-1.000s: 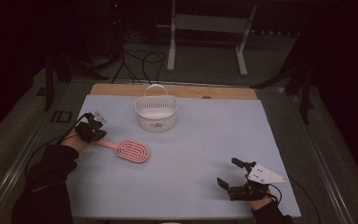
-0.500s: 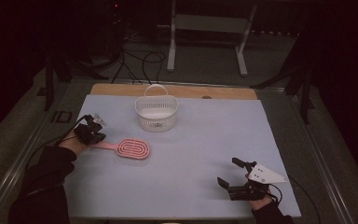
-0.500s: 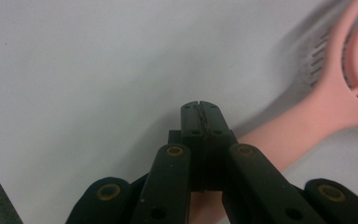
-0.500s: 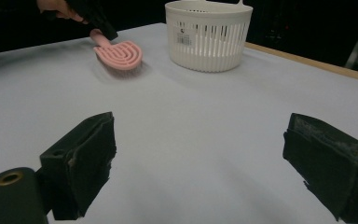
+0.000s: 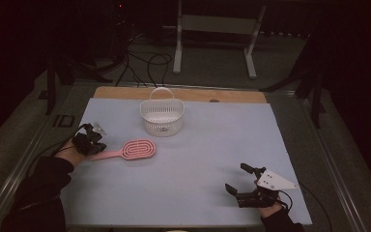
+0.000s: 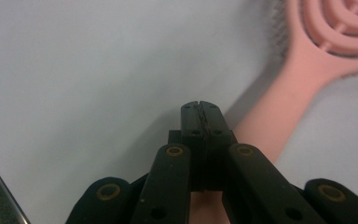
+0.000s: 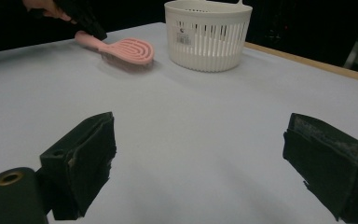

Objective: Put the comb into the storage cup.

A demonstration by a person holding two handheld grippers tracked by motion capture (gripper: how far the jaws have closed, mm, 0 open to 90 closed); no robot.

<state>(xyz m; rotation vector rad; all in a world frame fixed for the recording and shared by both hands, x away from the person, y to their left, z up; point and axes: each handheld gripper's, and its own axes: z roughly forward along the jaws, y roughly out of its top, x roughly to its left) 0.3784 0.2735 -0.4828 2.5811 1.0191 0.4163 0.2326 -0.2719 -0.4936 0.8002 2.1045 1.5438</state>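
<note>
Left gripper (image 6: 200, 106): jaws pressed fully together with nothing between them, tips lying just beside the handle of the pink hairbrush (image 6: 284, 100), which passes under and to one side of them. In the high view the same gripper (image 5: 91, 140) sits at the handle end of the brush (image 5: 128, 150), near the left edge of the light blue table cover (image 5: 212, 145); the brush lies flat, its oval slotted head pointing toward the table's middle. Whether jaw and handle touch cannot be told.

Right gripper (image 7: 200, 158): jaws spread wide, empty, held low over bare cover. In the high view it (image 5: 241, 180) lies at the near right of the table, well apart from the brush, with its grey three-cornered plate on top.

White slotted basket (image 5: 162, 116): upright, handle raised, toward the far edge of the cover, near the brush head but apart from it. From the right gripper view, basket (image 7: 208, 33) and brush (image 7: 121, 49) stand side by side beyond the open jaws.
</note>
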